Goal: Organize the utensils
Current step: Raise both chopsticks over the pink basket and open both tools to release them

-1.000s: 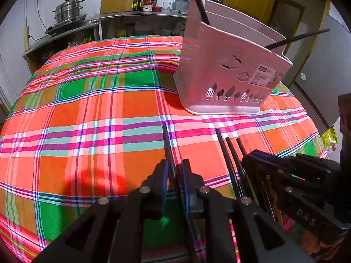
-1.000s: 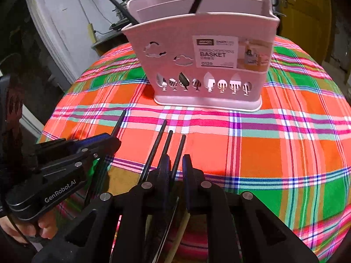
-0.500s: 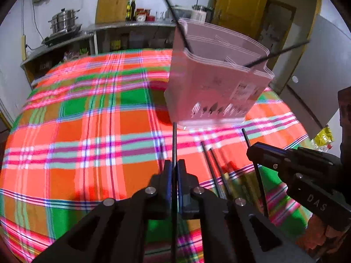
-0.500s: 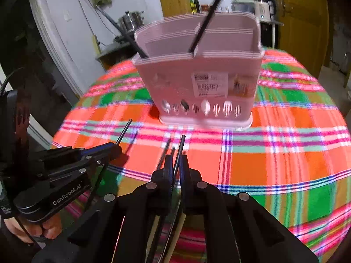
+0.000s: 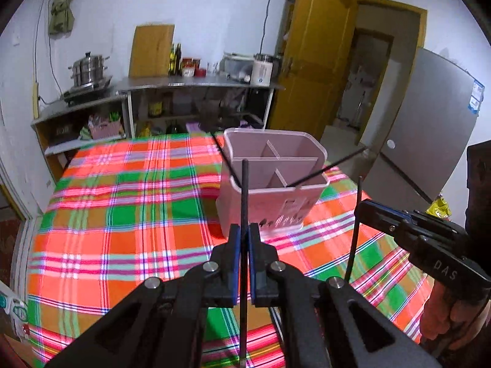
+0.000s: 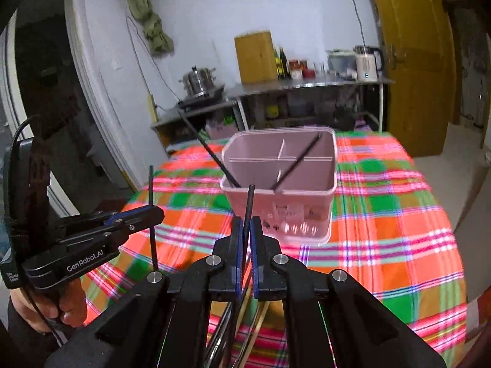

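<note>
A pink divided utensil basket [image 5: 270, 178] [image 6: 279, 168] stands on the plaid tablecloth with two black chopsticks leaning in it. My left gripper [image 5: 242, 236] is shut on a black chopstick [image 5: 244, 196], held upright above the table in front of the basket. My right gripper [image 6: 244, 230] is shut on another black chopstick [image 6: 248, 202], also lifted and pointing at the basket. Each gripper shows in the other's view, the right [image 5: 362, 208] and the left [image 6: 153, 214]. More utensils [image 6: 236, 331] lie on the cloth under the right gripper.
The round table [image 5: 122, 214] has a red, green and orange plaid cloth. Behind it are a steel counter [image 5: 184, 82] with pots, bottles and a kettle, a yellow door [image 5: 316, 61] and a grey fridge [image 5: 429, 122].
Both grippers closed on a chopstick lying on the cloth and lifted it high above the table. The basket now appears lower and from above.
</note>
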`<state>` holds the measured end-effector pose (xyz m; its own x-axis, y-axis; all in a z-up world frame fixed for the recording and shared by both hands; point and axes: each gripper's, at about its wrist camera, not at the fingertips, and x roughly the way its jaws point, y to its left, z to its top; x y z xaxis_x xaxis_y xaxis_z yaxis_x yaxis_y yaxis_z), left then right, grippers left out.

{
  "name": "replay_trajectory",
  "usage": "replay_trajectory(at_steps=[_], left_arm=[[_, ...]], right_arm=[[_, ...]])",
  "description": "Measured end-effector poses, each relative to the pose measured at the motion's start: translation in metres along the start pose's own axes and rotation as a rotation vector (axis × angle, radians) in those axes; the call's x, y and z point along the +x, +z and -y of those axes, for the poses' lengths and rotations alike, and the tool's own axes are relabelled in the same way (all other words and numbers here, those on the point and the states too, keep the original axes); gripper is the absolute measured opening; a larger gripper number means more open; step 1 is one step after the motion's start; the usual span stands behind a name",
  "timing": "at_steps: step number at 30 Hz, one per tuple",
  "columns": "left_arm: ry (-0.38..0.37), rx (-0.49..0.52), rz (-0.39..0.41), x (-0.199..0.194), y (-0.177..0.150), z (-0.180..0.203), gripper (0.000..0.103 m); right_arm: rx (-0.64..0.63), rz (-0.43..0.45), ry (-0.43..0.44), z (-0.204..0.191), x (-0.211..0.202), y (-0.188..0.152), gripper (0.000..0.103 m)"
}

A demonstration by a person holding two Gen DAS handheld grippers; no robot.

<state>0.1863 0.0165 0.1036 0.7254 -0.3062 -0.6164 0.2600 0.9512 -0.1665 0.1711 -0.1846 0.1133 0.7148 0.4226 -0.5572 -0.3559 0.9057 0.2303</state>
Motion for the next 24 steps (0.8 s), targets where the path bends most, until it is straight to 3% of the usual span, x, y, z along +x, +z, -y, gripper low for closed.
replay_trajectory(at_steps=[10, 24], left_arm=[[-0.008, 0.032, 0.053, -0.025, 0.019, 0.013, 0.005], [-0.015, 0.021, 0.046, -0.023, 0.047, 0.014, 0.005]], right_arm=[[-0.039, 0.084, -0.012, -0.008, -0.036, 0.016, 0.004], [-0.052, 0.140, -0.037, -0.003, -0.047, 0.038, 0.003]])
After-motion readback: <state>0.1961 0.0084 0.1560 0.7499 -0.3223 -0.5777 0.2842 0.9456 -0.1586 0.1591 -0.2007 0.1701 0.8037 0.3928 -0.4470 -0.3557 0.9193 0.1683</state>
